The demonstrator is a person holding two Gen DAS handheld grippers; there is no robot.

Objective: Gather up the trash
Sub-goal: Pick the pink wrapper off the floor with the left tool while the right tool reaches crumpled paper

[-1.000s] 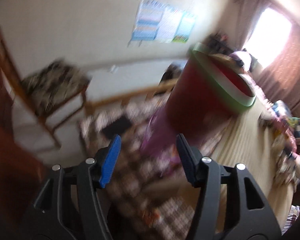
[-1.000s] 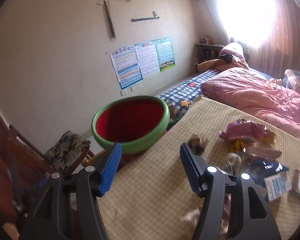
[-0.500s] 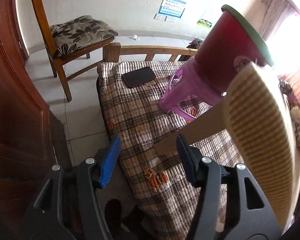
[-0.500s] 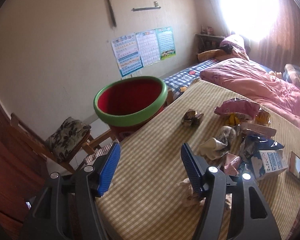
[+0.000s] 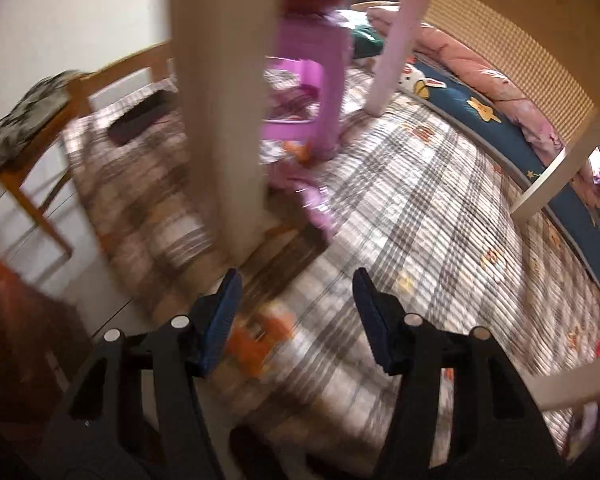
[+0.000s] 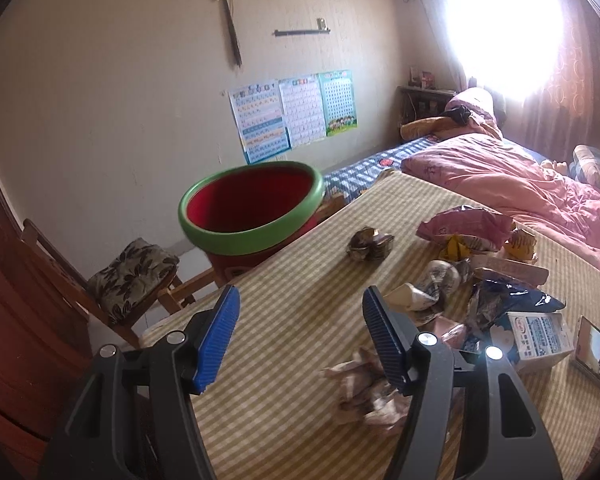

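Beyond the striped table (image 6: 300, 320) stands a red bin (image 6: 252, 210), nothing visible inside; both grippers' fingers (image 6: 220, 332) released.

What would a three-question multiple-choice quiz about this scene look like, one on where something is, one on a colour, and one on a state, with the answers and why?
1. Where does the red bin stand relative to the striped table?
A. On the tabletop
B. Beyond the table's far left edge
C. On the pink quilt

2. What colour is the bin's rim?
A. Green
B. Blue
C. White

3. What state is the right gripper in?
A. Shut on a wrapper
C. Shut with nothing in it
B. Open, holding nothing

Answers:
1. B, since the right wrist view shows the bin past the tabletop's edge, near the cushioned chair.
2. A, as a green band rings the red inside.
3. B, because its blue pads stand apart over bare tablecloth, with the crumpled paper lying beside the right-hand finger, not between them.
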